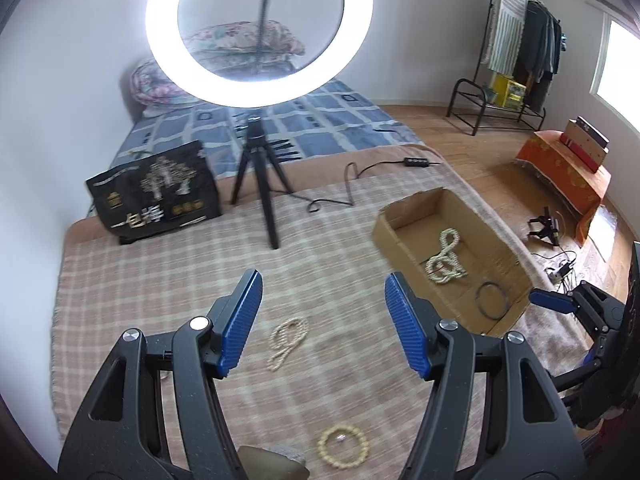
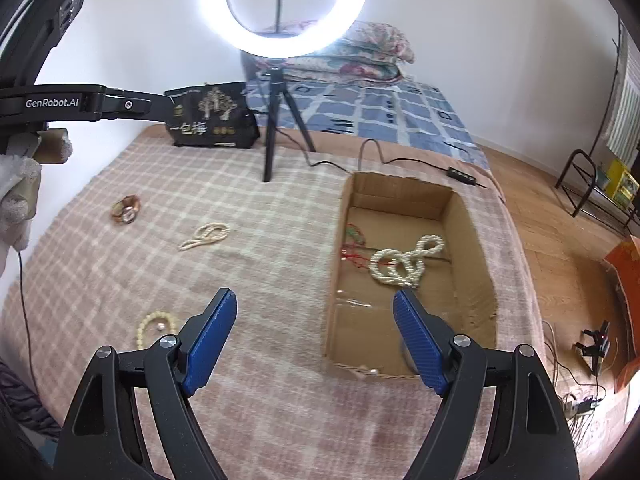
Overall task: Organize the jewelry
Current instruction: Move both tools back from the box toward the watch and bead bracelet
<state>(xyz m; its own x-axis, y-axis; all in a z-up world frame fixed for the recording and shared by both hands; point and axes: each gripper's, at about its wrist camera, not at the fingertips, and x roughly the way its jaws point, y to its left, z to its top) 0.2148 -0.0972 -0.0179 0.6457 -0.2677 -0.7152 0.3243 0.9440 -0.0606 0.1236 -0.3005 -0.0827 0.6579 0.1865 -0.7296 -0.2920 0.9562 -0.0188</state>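
An open cardboard box (image 1: 400, 226) (image 2: 476, 240) lies on the checked blanket and holds a thick pearl necklace (image 1: 445, 258) (image 2: 404, 260), a black ring (image 1: 491, 295) and a red-green cord piece (image 2: 354, 240). On the blanket lie a thin cream bead strand (image 1: 288, 338) (image 2: 205, 235), a cream bead bracelet (image 1: 343, 446) (image 2: 154, 326) and a copper watch (image 2: 126, 209). My left gripper (image 1: 324, 312) is open above the thin strand. My right gripper (image 2: 314, 334) is open, empty, over the box's near left edge.
A ring light on a black tripod (image 1: 262, 184) (image 2: 276, 120) stands at the back with its cable (image 1: 344, 192) trailing across the blanket. A black printed bag (image 1: 156, 192) (image 2: 210, 116) stands behind. The bed edge drops to wooden floor (image 2: 560, 280) on the right.
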